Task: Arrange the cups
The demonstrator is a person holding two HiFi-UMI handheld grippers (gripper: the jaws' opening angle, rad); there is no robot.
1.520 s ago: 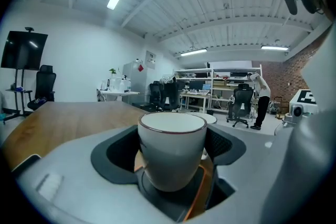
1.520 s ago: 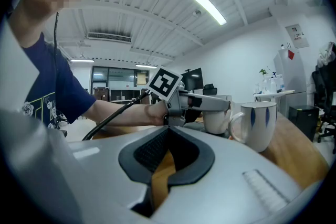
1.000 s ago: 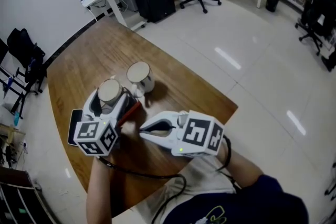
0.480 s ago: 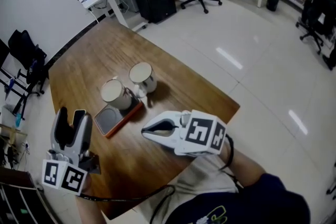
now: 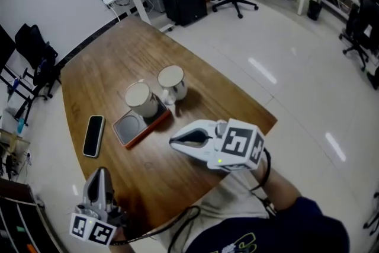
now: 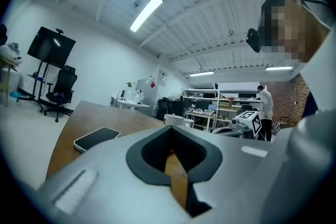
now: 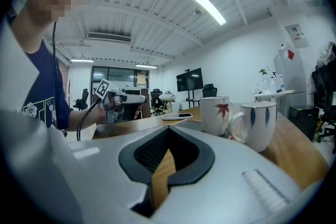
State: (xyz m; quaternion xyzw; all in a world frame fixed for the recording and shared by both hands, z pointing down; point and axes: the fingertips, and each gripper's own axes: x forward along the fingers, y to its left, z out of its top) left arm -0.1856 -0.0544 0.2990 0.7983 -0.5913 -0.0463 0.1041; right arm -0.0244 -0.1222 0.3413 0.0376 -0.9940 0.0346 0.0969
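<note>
Two white cups stand side by side mid-table. The maple-leaf cup (image 5: 141, 99) (image 7: 215, 113) stands at the far end of an orange-edged tray (image 5: 131, 128). The blue-leaf cup (image 5: 172, 81) (image 7: 257, 123) sits on the wood to its right. My left gripper (image 5: 100, 179) (image 6: 176, 176) is at the table's near left corner, far from the cups. Its jaws have just closed and hold nothing. My right gripper (image 5: 179, 140) (image 7: 160, 176) hovers over the table near the tray, shut and empty, and the cups are to its right in the right gripper view.
A dark phone (image 5: 93, 135) (image 6: 97, 138) lies flat left of the tray. The wooden table (image 5: 106, 68) ends close behind the cups on the right. White desks, office chairs and a black cabinet stand on the floor beyond.
The left gripper left the maple-leaf cup on the tray, drew back to the near left corner and shut its jaws. The phone came into sight. The right gripper stayed put.
</note>
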